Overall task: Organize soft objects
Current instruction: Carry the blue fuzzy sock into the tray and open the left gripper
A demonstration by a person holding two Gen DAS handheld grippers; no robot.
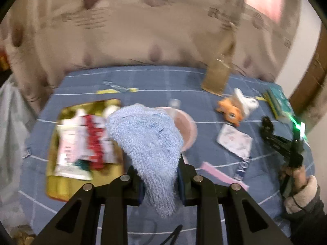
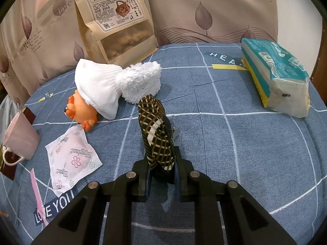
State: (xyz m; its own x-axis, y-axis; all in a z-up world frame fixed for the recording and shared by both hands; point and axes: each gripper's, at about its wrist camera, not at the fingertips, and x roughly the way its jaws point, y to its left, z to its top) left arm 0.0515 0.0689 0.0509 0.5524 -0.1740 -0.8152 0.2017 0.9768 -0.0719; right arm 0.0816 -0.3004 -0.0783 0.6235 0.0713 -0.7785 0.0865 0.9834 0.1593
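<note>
My left gripper (image 1: 160,180) is shut on a fluffy light-blue cloth (image 1: 146,143) and holds it above the blue checked bedspread (image 1: 143,81); the cloth hides part of a pink cup (image 1: 187,130). My right gripper (image 2: 162,172) is shut on a black-and-tan checked cloth (image 2: 156,136) that stands up from the jaws. In the left wrist view the right gripper (image 1: 286,143) shows at the far right, held in a gloved hand. A white sock (image 2: 98,87) and a white fleecy piece (image 2: 141,81) lie ahead, over an orange toy (image 2: 81,112).
A gold tray (image 1: 59,187) with tubes and packets lies at the left. A brown snack bag (image 2: 116,20) leans on the curtain. A teal tissue pack (image 2: 276,75) lies at the right. A white sachet (image 2: 71,159) and the pink cup (image 2: 20,138) sit at the left.
</note>
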